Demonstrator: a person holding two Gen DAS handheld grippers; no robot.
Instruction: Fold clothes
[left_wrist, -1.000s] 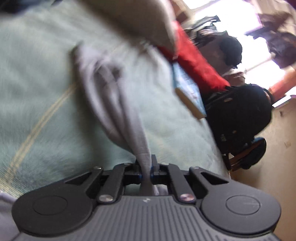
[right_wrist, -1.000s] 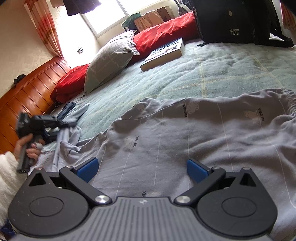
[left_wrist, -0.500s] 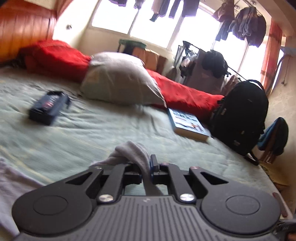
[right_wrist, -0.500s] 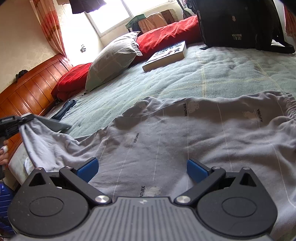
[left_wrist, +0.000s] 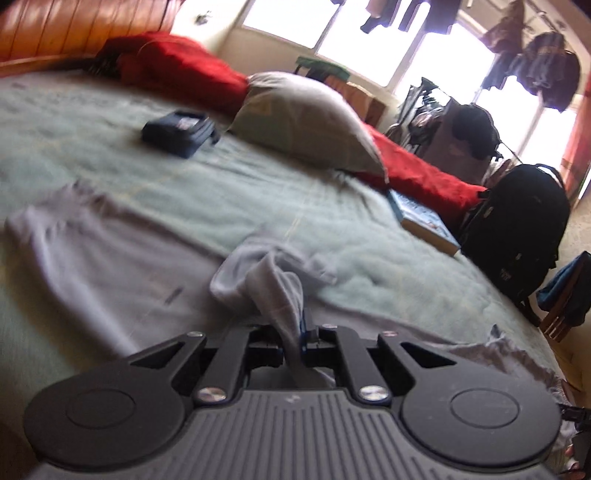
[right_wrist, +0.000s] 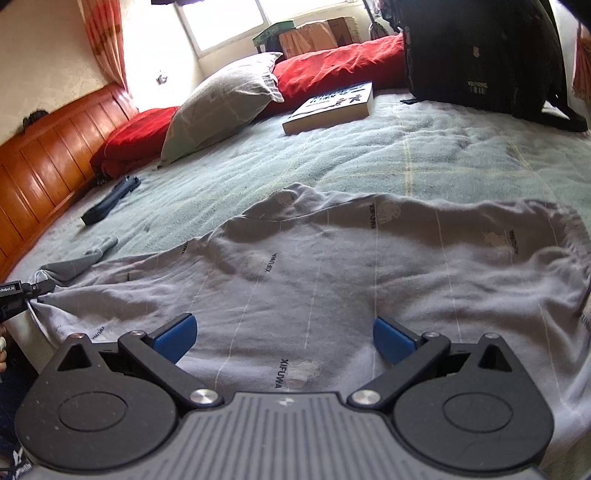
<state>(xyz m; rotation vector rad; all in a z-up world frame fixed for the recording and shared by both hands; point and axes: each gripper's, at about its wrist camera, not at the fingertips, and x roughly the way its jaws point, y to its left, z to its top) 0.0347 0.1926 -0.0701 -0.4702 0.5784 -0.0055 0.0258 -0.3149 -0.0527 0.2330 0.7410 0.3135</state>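
While your left gripper is pinching a bunched leg end of the grey trousers lying on the bed, your right gripper is hovering wide and empty; the thin grip is risking a slip.

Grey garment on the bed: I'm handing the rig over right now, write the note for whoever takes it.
Left gripper: shut on a bunched end of the grey garment, lifted at the near left edge of the bed.
Right gripper: open, empty, over the garment's middle.
Garment: spread mostly flat but wrinkled across the green blanket; gathered edge at the right.
Nearby: book, pillow, black backpack, dark blue case, all clear of the cloth.
Done: one end gripped. No fold is visible yet.
Left: carry that end over, smooth, finish the folds.
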